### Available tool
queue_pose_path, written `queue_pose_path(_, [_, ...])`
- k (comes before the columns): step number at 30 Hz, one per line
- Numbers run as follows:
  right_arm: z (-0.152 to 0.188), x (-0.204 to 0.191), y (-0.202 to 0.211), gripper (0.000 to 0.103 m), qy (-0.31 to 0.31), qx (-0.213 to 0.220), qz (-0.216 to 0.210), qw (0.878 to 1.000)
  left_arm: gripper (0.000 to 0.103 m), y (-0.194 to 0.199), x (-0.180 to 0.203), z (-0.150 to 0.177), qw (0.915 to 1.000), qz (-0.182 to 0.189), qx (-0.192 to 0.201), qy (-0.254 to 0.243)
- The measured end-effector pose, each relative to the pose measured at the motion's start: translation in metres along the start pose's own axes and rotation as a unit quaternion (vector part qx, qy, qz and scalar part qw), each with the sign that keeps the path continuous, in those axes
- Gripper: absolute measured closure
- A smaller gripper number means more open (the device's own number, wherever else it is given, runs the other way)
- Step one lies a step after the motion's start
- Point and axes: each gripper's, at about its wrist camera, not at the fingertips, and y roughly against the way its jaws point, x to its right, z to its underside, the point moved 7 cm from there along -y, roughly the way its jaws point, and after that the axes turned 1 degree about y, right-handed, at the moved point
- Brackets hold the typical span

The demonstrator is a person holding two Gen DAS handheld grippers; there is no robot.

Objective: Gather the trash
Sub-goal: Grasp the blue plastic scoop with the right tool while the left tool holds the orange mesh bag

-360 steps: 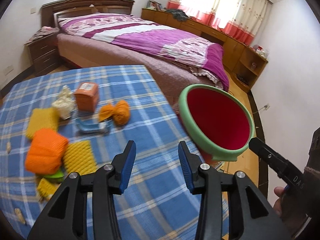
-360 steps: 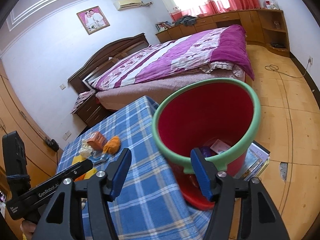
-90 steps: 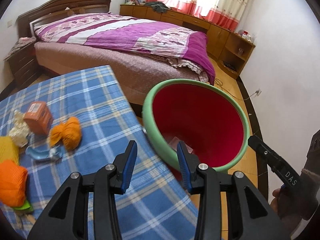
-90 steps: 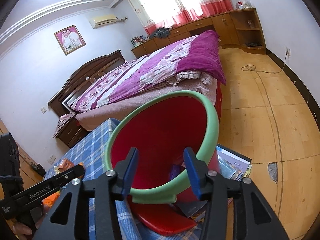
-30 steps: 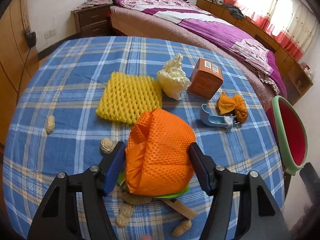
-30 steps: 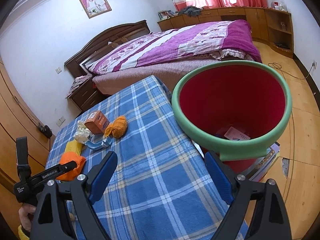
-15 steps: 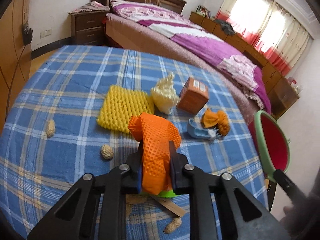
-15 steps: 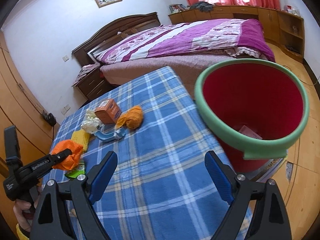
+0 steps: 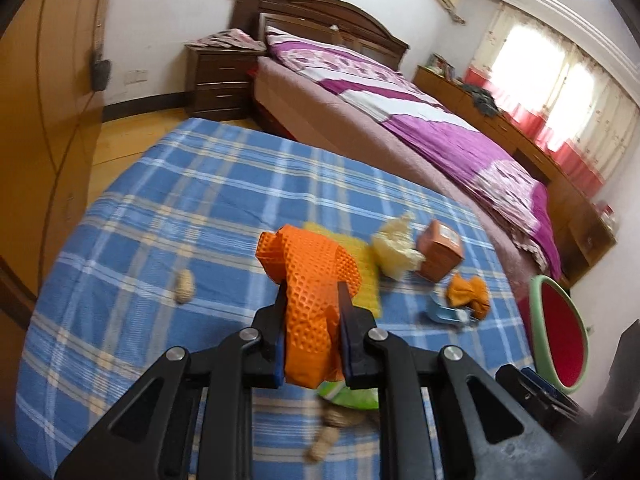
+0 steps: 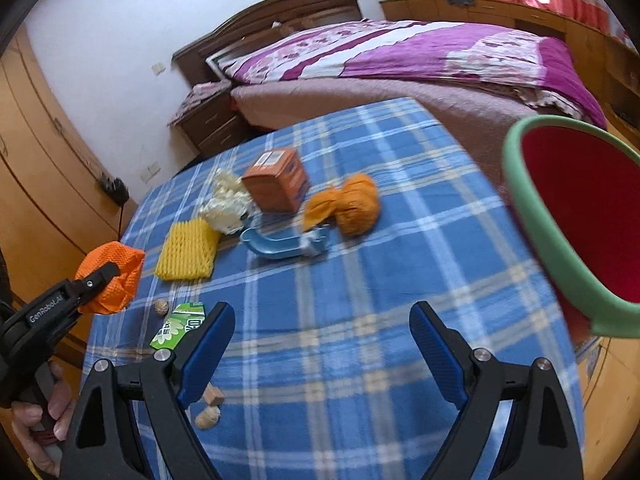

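My left gripper (image 9: pixel 311 312) is shut on an orange foam net (image 9: pixel 312 284), lifted off the blue checked tablecloth (image 9: pixel 192 200); the right wrist view shows that orange foam net (image 10: pixel 116 276) in the left gripper (image 10: pixel 102 276) at the table's left edge. My right gripper (image 10: pixel 320 332) stands wide open above the cloth with nothing between its fingers. A red bin with a green rim (image 10: pixel 532 216) sits beyond the table's right side; the bin (image 9: pixel 560 340) also shows in the left wrist view. On the cloth lie a yellow foam net (image 10: pixel 186 254), a cream crumpled wrapper (image 10: pixel 226 204), an orange box (image 10: pixel 276 184), an orange cloth ball (image 10: pixel 348 204) and a blue plastic piece (image 10: pixel 288 244).
A green packet (image 10: pixel 178 326) and several peanut shells (image 10: pixel 208 416) lie near the table's front left. A peanut (image 9: pixel 185 286) lies apart at left. A bed with a purple cover (image 10: pixel 400 52) stands behind the table, a nightstand (image 9: pixel 220 80) beside it. Wooden wardrobe doors (image 10: pixel 36 152) line the left.
The left gripper closed on the orange foam net and lifted it off the green packet. The right gripper swung left, so the bin slid to the right edge of its view.
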Motion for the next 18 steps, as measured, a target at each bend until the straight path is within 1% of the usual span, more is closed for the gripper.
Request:
queue_pose_path(2, [-0.002, -0.007, -0.013, 0.006, 0.0, -0.008, 0.001, 1.0, 0.084, -0.002, -0.008, 0.001, 1.0, -0.004, -0.001, 0.006])
queue_pose_path(5, [-0.007, -0.016, -0.03, 0.006, -0.007, -0.017, -0.003, 1.0, 0.084, -0.006, -0.018, 0.003, 0.9998, -0.005, -0.006, 0.016])
queue_pose_path(9, [-0.018, -0.025, -0.052, 0.006, 0.002, -0.016, 0.019, 1.0, 0.084, -0.01, -0.025, 0.004, 0.9997, -0.004, -0.009, 0.022])
queue_pose_path(12, [-0.022, -0.028, -0.066, 0.005, -0.004, -0.02, 0.024, 0.999, 0.084, -0.011, -0.028, 0.004, 0.9996, -0.002, -0.01, 0.025])
queue_pose_path(18, [-0.03, -0.034, -0.078, 0.005, 0.004, -0.008, 0.052, 0.999, 0.084, -0.011, -0.033, 0.006, 0.9995, 0.004, -0.012, 0.029])
